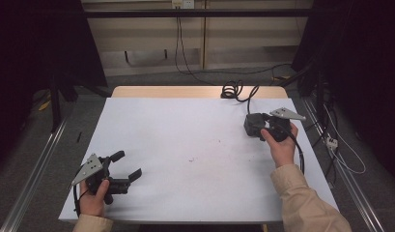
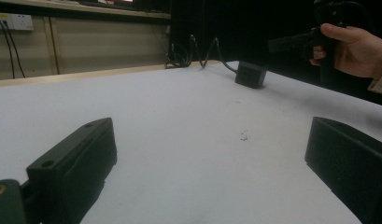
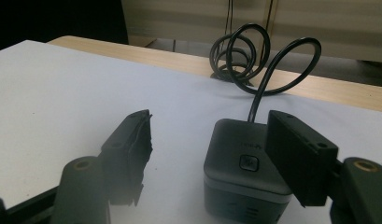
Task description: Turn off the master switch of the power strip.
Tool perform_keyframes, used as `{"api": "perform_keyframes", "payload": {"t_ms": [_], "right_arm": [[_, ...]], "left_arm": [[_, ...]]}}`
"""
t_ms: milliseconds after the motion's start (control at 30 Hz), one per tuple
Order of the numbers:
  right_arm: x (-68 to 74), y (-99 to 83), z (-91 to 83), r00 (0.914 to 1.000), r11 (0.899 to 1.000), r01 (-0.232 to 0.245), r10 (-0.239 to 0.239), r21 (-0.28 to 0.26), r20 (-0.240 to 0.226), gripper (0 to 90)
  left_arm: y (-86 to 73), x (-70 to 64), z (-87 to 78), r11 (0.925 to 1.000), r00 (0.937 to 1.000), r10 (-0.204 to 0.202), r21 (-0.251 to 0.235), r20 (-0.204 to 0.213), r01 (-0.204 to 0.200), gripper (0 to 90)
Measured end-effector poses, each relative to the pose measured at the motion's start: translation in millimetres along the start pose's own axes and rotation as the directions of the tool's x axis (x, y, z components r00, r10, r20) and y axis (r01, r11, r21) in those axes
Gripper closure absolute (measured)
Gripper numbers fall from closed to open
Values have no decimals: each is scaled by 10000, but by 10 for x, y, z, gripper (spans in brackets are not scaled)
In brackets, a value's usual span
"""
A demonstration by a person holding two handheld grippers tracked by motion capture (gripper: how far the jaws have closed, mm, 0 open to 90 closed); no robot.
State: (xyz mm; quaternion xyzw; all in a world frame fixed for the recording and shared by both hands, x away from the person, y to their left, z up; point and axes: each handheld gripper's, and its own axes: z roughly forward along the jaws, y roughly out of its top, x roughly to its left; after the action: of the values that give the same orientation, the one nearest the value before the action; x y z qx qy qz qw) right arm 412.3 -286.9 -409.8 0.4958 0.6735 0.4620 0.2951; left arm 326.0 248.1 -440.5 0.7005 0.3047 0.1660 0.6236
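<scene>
— Where set between the fingers, a dark cube-shaped box (image 3: 247, 170) with a round button on top: sits on the white worktop (image 1: 185, 145), far right side, close to the right-hand finger (image 3: 298, 156) of the right gripper (image 1: 258, 126), well clear of the other finger (image 3: 130, 149).
— Touching either?
— Cannot tell for the near one; apart from the far one. Fingers spread wide, clamped on nothing.
— Cable?
— Black cord (image 3: 263, 60) rising from the box's back, looping in coils at the worktop's far wooden edge.
— And the other side?
— Left gripper (image 1: 129, 166) at the near left corner, held in the left hand (image 1: 94, 198), fingers (image 2: 74, 163) wide apart over bare white surface, well apart from the box (image 2: 250, 73). Right hand (image 1: 282, 145) wrapped round its own handle.
</scene>
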Motion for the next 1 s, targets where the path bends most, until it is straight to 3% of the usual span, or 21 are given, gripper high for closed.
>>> {"api": "perform_keyframes", "payload": {"t_ms": [533, 833, 1000], "right_arm": [[-53, -24, 49, 10000, 9999, 40, -40, 114, 50, 359], [-51, 37, 56, 9998, 9997, 171, -170, 170, -61, 463], [-70, 56, 69, 9999, 9998, -34, 36, 175, -94, 515]], "left_arm": [[-1, -7, 15, 10000, 10000, 51, 42, 68, -52, 18], [-4, -11, 20, 10000, 10000, 14, 49, 59, -14, 18], [-2, -12, 19, 10000, 10000, 57, 79, 54, -58, 18]]}}
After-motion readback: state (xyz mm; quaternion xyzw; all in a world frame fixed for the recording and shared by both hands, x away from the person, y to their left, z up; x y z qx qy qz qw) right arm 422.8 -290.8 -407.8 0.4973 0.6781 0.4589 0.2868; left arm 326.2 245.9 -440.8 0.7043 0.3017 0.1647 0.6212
